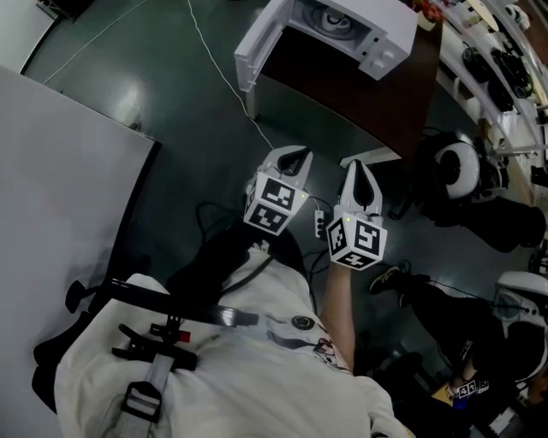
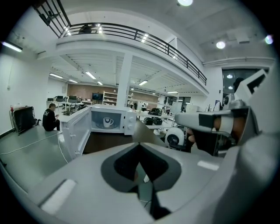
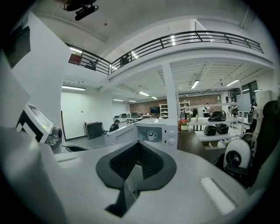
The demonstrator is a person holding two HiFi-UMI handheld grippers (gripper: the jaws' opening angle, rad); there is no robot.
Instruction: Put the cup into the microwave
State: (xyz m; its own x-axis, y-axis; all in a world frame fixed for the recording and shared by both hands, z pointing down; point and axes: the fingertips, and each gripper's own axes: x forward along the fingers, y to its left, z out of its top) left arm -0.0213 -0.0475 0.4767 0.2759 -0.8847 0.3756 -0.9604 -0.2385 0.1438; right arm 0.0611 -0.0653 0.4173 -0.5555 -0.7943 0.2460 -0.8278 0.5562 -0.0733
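A white microwave [image 1: 342, 26] stands on a dark brown table [image 1: 360, 94] with its door [image 1: 257, 47] swung open to the left. A white cup [image 2: 108, 121] sits inside it on the turntable, also seen in the right gripper view as the cup [image 3: 152, 135]. My left gripper [image 1: 295, 156] and right gripper [image 1: 356, 166] hang side by side over the floor, well short of the table, both pointing at the microwave [image 2: 109, 120]. Each has its jaws shut together with nothing between them, the left gripper [image 2: 139, 146] and the right gripper [image 3: 139, 144] alike.
A large white board [image 1: 60, 171] fills the left. A cable [image 1: 223, 73] runs over the dark floor to a power strip [image 1: 318, 224]. A round white device [image 1: 458, 167] and shelves [image 1: 505, 60] stand right of the table. A person [image 2: 50, 118] sits far off.
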